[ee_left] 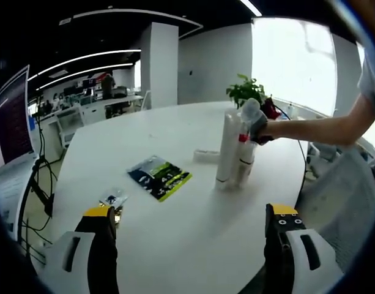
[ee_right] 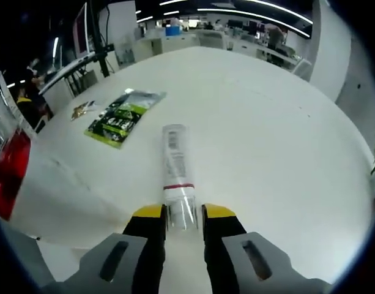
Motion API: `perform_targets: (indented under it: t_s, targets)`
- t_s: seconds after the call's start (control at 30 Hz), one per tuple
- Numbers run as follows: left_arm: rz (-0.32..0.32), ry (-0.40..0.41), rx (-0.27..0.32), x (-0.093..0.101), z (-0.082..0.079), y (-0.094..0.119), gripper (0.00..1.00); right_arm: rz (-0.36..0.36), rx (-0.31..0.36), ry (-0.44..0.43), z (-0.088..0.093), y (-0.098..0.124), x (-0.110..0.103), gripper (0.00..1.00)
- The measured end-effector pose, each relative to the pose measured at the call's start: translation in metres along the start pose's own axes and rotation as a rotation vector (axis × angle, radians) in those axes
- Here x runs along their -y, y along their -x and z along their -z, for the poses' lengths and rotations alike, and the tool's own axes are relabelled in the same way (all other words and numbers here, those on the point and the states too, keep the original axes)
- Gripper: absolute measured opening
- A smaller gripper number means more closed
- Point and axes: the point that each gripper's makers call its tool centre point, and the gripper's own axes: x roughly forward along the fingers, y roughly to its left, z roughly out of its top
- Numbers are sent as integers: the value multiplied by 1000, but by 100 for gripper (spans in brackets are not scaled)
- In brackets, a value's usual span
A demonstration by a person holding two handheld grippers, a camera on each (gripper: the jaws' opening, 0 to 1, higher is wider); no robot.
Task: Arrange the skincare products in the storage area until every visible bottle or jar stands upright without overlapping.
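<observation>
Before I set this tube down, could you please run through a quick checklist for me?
1. Right gripper shut on the tube: ok.
2. Tube upright: not ok in the right gripper view, where it points along the jaws.
3. Tall tube standing upright on the table: ok.
4. Room beside the standing tubes: ok, bare table around them.
5. Left gripper open and free: ok.
6. Green packet away from the tubes: ok.

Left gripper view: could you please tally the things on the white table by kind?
white tubes: 2
sachets: 2
potted plant: 1
flat white item: 1
Total: 6
</observation>
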Motion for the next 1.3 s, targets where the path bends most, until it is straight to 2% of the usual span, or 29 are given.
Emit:
perform_targets:
  t_s: [0.13, 0.27, 0.37, 0.67, 1.3]
  targets:
    - [1, -2, -1, 0, 0, 0, 95, -1, 6, -19, 0, 0, 1, 22]
    - [2, -4, 0, 0, -1, 0, 95, -10, 22, -73, 0, 0, 4, 22]
    - [3, -4, 4, 1, -2, 0, 95, -23, 47, -160, -1, 0, 4, 21]
    - [-1, -8, 12, 0, -3, 1, 94, -55, 67, -251, 4, 6, 3, 20]
    - [18, -40, 16, 7, -5, 2, 97, -70, 48, -298, 22, 23, -1, 20]
